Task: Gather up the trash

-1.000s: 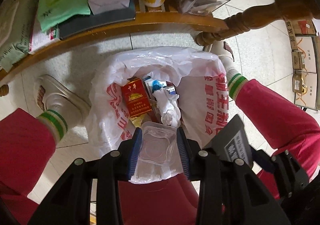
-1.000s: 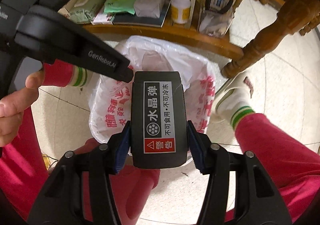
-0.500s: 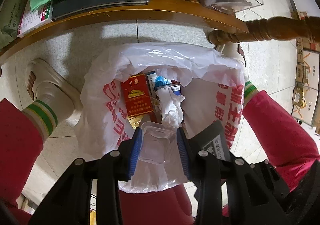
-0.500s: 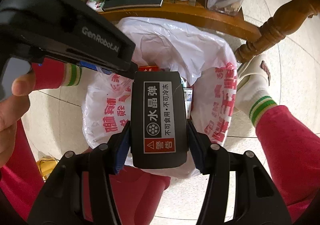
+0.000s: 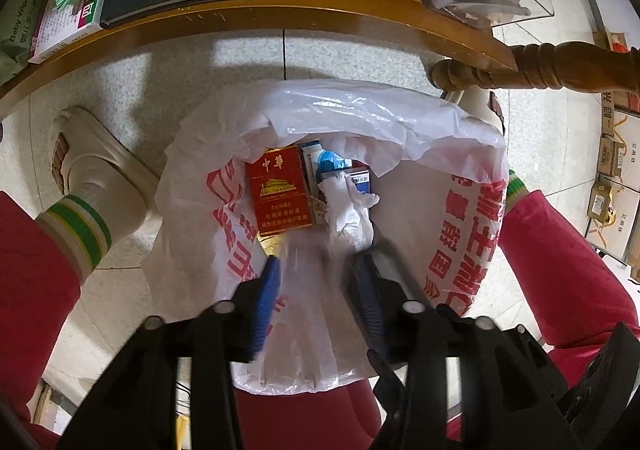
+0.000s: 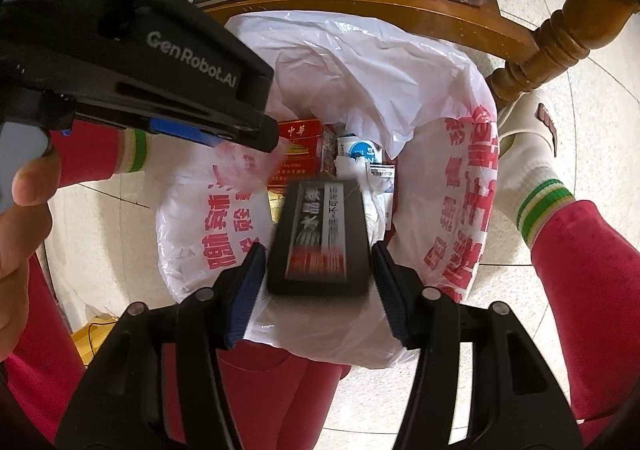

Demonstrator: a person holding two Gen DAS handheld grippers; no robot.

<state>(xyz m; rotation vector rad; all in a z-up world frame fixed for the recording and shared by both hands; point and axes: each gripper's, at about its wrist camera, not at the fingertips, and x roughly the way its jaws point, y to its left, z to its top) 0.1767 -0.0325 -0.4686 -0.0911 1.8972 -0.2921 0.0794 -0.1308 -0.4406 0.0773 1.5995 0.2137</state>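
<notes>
Both tools now open: the black box [image 6: 320,238] slips free of the right tool [image 6: 318,290], blurred above the trash bag [image 6: 460,210]; the left tool [image 5: 314,290] releases a clear cup [image 5: 308,254].

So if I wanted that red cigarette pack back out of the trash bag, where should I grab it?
Probably across the red cigarette pack by its two long edges, coming straight down: it lies face up, near flat, with the crumpled tissue crowding its right edge.

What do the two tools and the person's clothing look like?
Both tools are black plastic with round silver screws on their arms and ribbed blue pads on the fingers. The left tool carries grey "GenRobot.AI" lettering on its side. The right tool shows no lettering. The person wears red clothing and white socks with green stripes.
</notes>
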